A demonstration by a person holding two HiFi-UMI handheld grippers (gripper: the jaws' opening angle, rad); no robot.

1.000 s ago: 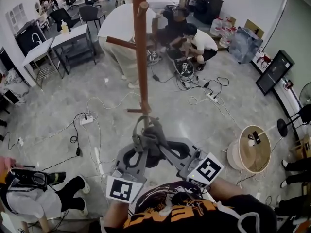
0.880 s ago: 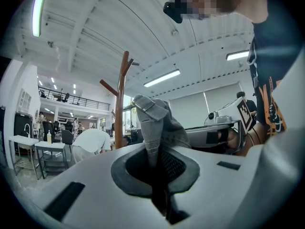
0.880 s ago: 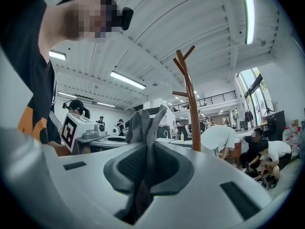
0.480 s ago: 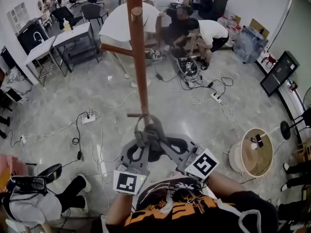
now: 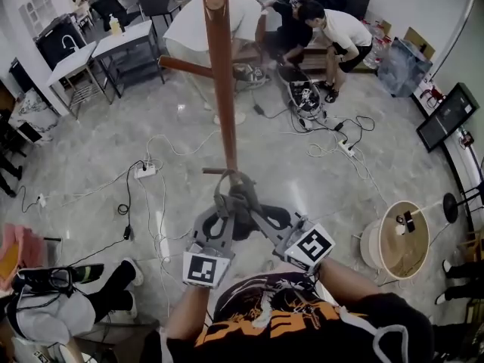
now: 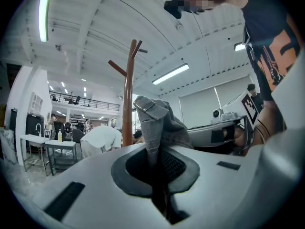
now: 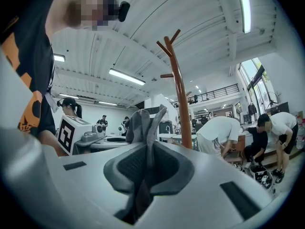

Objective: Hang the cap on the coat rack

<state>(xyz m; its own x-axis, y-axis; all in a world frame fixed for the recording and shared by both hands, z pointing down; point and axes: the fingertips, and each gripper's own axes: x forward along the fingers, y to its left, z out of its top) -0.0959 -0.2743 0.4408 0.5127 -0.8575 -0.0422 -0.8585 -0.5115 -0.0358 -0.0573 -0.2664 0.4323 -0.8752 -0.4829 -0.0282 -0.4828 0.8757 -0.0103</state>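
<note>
Plainly, the main risk is that the cap (image 5: 240, 203) misses its peg or slides off once it is let go. Both tongs are shut narrow on thin folds of its grey fabric. The left gripper (image 5: 224, 204) pinches a strap-like edge and the right gripper (image 5: 249, 206) pinches another fold, so the crown hangs bunched between them, not spread open. If the opening is not spread before the lift, the cloth would likely ride against the side of a peg and drop.

Uneven pulling could also tug a fold out of one pair of jaws. A short low stub (image 5: 212, 171) juts from the pole just beside the cap and could snag it on the way up toward the side peg (image 5: 184, 66) or the top peg (image 5: 215, 2). The coat rack (image 5: 220, 89) is a slim brown pole, and a shove from two grippers might rock it.

Both forearms reach forward from the person's chest. The grippers converge in a V, with their tips meeting at the cap just in front of the lower pole. In the gripper views the jaws tilt upward, and the rack's upper branches stand well above them.
</note>
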